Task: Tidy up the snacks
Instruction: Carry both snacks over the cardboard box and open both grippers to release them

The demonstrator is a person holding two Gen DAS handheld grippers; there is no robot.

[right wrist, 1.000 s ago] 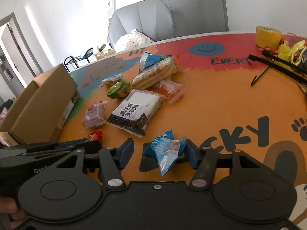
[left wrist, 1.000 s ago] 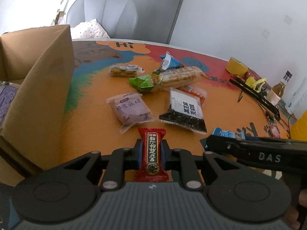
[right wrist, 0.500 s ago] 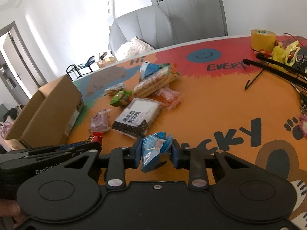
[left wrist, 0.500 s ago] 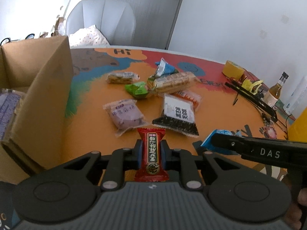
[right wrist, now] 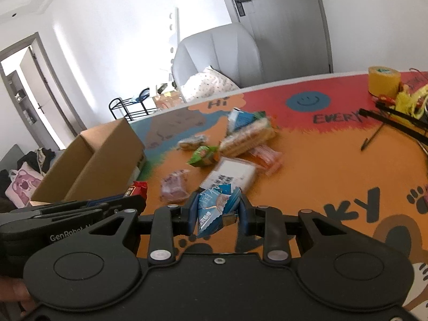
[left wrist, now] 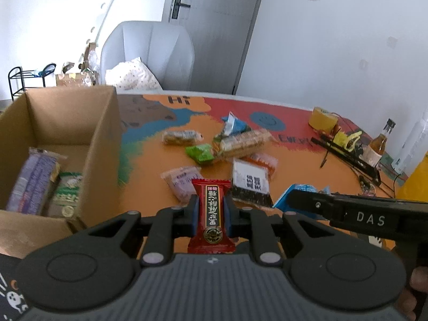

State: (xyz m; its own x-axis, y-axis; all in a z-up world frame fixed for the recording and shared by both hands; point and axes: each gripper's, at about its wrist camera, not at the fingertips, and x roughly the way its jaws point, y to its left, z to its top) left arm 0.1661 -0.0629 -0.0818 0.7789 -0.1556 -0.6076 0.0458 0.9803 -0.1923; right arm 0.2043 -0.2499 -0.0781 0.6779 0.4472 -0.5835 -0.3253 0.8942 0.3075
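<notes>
Left gripper [left wrist: 210,215]: clamped on a red candy packet [left wrist: 211,218], which is held upright between the blue pads, lifted off the table [left wrist: 294,160], just beside the open cardboard box [left wrist: 104,144].

Right gripper [right wrist: 216,215]: clamped on a crumpled blue snack packet [right wrist: 215,211], held above the orange area near the table's front edge. In the left wrist view the same packet [left wrist: 299,191] is seen at the tip of the right gripper [left wrist: 297,200].

Cardboard box: placed at the table's left edge, top open. Two items are seen inside it: a purple packet [left wrist: 33,179] and a green-and-white packet [left wrist: 67,195], lying side by side against the near wall.

Loose snacks, clustered at the middle of the table:
- purple bun packet [left wrist: 182,184], nearest the left gripper;
- black-and-white packet [left wrist: 250,184], just right of it;
- orange-striped clear packet [left wrist: 264,160], partly under the black-and-white one;
- green packet [left wrist: 200,153];
- long biscuit roll [left wrist: 246,143], touching the green packet;
- blue packet [left wrist: 234,124], behind the roll;
- small brown bar packet [left wrist: 182,137], toward the far left of the cluster.

Right edge of the table: yellow tape roll [left wrist: 322,117], glass bottle [left wrist: 379,144], black tools; details are too blurred to be told.
</notes>
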